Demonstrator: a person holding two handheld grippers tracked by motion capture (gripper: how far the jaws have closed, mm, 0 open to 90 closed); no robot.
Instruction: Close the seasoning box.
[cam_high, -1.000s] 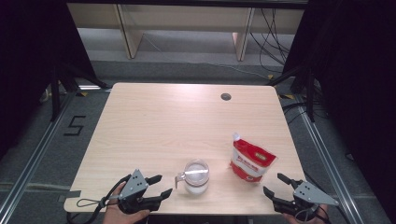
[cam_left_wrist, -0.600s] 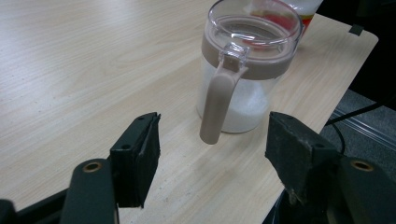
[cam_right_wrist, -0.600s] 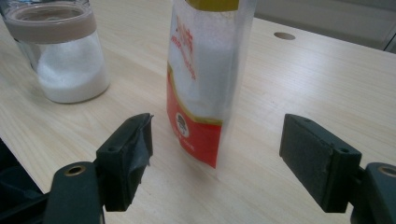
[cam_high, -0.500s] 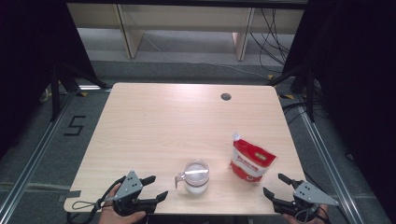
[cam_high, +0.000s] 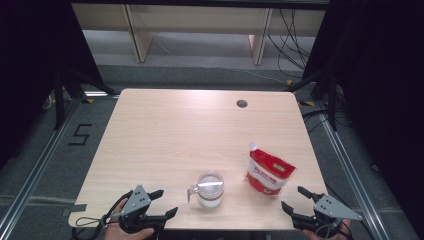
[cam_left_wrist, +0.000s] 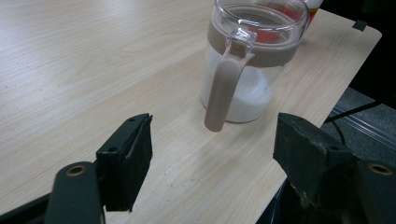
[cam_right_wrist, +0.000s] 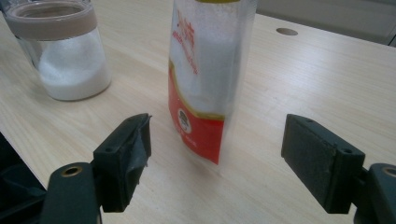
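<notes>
A clear glass jar (cam_high: 210, 189) with a beige collar, lid and side handle holds white powder near the table's front edge. Right of it stands a red and white pouch (cam_high: 269, 172) with a spout. My left gripper (cam_high: 167, 202) sits at the front left, open, its jaws having just been opening. It faces the jar's handle (cam_left_wrist: 222, 88) from a short way off, with nothing between the jaws (cam_left_wrist: 212, 158). My right gripper (cam_high: 292, 197) at the front right is open too, its jaws slightly wider than before. It faces the pouch (cam_right_wrist: 205, 79), apart from it, with the jar (cam_right_wrist: 65, 56) to the left.
The light wooden table (cam_high: 190, 130) has a round cable hole (cam_high: 242, 103) at the back right. Beyond the table stands a low shelf (cam_high: 200, 22), with dark curtains on both sides. Cables run across the floor to the right.
My left gripper has drawn back from the jar toward the front left corner, and its jaws stand wider. The right gripper, jar and pouch have kept their places.
</notes>
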